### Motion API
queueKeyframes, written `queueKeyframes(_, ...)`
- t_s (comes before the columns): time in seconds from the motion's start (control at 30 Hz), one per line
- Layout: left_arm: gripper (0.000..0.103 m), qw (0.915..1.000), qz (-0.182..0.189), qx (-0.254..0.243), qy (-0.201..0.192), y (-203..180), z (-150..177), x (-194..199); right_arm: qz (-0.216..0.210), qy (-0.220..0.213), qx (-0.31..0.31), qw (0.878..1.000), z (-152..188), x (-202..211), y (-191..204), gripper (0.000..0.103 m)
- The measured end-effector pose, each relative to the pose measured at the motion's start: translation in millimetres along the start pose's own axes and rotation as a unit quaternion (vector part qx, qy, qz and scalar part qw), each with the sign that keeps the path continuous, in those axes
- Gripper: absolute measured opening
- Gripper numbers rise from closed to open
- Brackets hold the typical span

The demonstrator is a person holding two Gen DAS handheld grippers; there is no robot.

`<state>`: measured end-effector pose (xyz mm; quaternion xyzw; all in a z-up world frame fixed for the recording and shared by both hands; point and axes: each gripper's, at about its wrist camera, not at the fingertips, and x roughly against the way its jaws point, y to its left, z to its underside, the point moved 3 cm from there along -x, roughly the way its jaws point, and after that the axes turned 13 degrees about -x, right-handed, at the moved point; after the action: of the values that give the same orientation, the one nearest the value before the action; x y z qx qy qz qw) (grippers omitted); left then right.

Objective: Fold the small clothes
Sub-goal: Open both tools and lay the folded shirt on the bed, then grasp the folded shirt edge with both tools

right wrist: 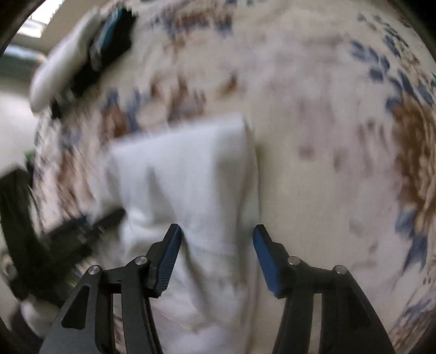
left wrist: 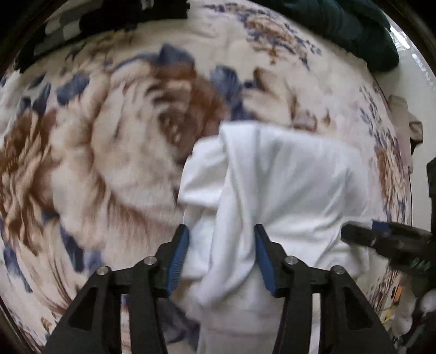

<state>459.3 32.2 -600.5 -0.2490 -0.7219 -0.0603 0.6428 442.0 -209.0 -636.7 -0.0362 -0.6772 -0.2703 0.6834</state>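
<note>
White garment (left wrist: 286, 185) on floral blanket (left wrist: 109, 152) | both grippers apparently open

White cloth garment (left wrist: 286, 185) lies on the cream fleece blanket with brown-and-blue flower print (left wrist: 109, 163), bunched at its near end. Left gripper (left wrist: 222, 237) at garment's near edge, fingers apart with a fold of cloth between them. Right gripper (right wrist: 216, 235) likewise, jaws apart over the near edge; it sits right of the left one. Dark green fabric heap (left wrist: 340, 24) at blanket's far right. Black-and-white patterned cloth (left wrist: 81, 21) far left.
</note>
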Motion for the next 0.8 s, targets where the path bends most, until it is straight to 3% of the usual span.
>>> queueKeyframes(0.1,0.052,0.9999,0.006,-0.001,0.011,5.2,15.1,10.6,0.017,0.023,0.007,1.0,26.7,-8.7,-20.4,0.057)
queueKeyframes(0.33,0.052,0.9974,0.049,0.048,0.023,10.6,65.6,43.2,-0.029,0.021,-0.057,0.998,47.5,22.3,-44.5,0.057)
queueKeyframes(0.5,0.052,0.9922,0.077,0.088,0.043,2.2,122.8,62.0,-0.048,0.031,-0.076,0.995,79.9,41.1,-52.0,0.057)
queueKeyframes(0.8,0.052,0.9859,0.083,0.125,0.074,-26.6,230.3,64.4,-0.06,0.09,-0.093,0.99,200.0,23.1,-98.4,0.057)
